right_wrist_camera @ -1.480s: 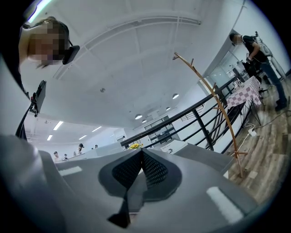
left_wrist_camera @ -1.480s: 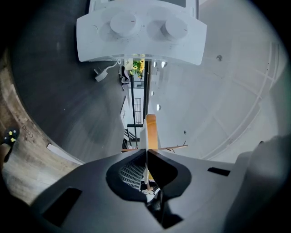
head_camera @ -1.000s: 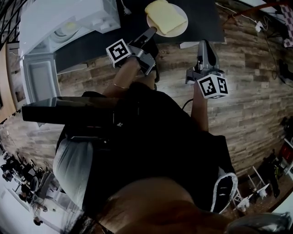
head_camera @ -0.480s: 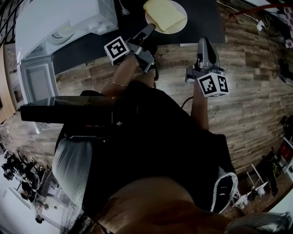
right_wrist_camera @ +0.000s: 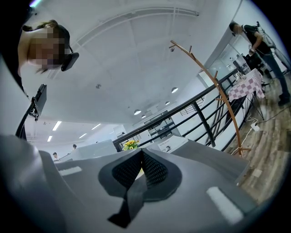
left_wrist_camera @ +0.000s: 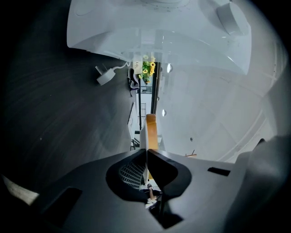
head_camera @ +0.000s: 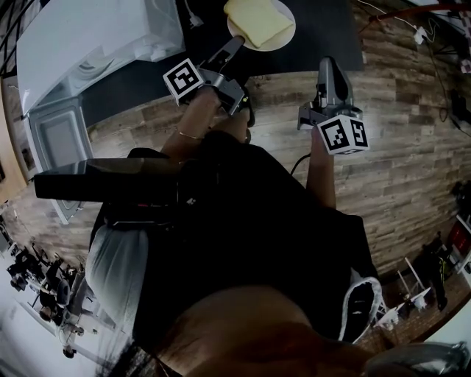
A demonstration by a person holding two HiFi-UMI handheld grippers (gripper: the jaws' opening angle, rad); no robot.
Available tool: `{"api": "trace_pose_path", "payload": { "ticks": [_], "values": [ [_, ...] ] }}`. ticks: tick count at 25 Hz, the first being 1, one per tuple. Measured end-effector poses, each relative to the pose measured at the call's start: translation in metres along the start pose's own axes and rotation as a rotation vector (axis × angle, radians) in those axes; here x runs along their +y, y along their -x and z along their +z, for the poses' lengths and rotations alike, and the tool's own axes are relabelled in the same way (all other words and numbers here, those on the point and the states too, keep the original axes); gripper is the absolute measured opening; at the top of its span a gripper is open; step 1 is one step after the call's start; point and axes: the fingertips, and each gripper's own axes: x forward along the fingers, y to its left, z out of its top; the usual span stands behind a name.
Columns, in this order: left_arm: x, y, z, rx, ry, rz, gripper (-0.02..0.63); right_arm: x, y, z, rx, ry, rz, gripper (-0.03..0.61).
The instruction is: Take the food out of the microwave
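Note:
A white plate [head_camera: 285, 32] carrying a pale yellow slab of food [head_camera: 257, 20] is over the dark tabletop [head_camera: 324, 29], to the right of the white microwave [head_camera: 96, 37]. My left gripper [head_camera: 237, 43] is shut on the plate's near rim. In the left gripper view the plate [left_wrist_camera: 142, 136] and food [left_wrist_camera: 151, 129] show edge-on, running out from the closed left gripper [left_wrist_camera: 146, 151]. My right gripper [head_camera: 329, 65] hovers beside the table's front edge, shut and empty. The right gripper view shows the right gripper [right_wrist_camera: 142, 152] with its pads together.
The microwave door [head_camera: 55, 140] hangs open at the left. A white plug and cable [head_camera: 193, 15] lie on the tabletop by the microwave. Wooden floor [head_camera: 412, 147] spreads right of the table. A person [right_wrist_camera: 261, 41] stands far off near a railing [right_wrist_camera: 204, 113].
The left gripper and the plate have shifted a little up and left in the head view, further over the dark tabletop. The right gripper has stayed shut and empty.

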Motion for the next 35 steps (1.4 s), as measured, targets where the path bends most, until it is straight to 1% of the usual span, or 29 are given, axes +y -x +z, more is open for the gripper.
{"api": "trace_pose_path", "payload": {
  "ticks": [7, 12, 20, 27, 35],
  "values": [
    [0.007, 0.000, 0.008, -0.024, 0.015, 0.018, 0.014, -0.003, -0.005, 0.007, -0.008, -0.002, -0.003, 0.000],
    [0.018, -0.010, 0.015, -0.036, 0.021, 0.037, 0.014, -0.015, -0.013, 0.007, -0.003, -0.005, -0.012, 0.000],
    [0.027, -0.016, 0.019, -0.047, 0.038, 0.058, 0.015, -0.019, -0.020, 0.005, 0.003, -0.016, -0.014, 0.000],
    [0.022, -0.016, 0.019, -0.050, 0.037, 0.064, 0.014, -0.017, -0.025, 0.016, 0.008, -0.004, -0.010, -0.001],
    [0.034, -0.042, 0.031, -0.056, 0.061, 0.088, 0.014, -0.032, -0.065, 0.020, 0.029, -0.007, 0.007, 0.000]
  ]
}}
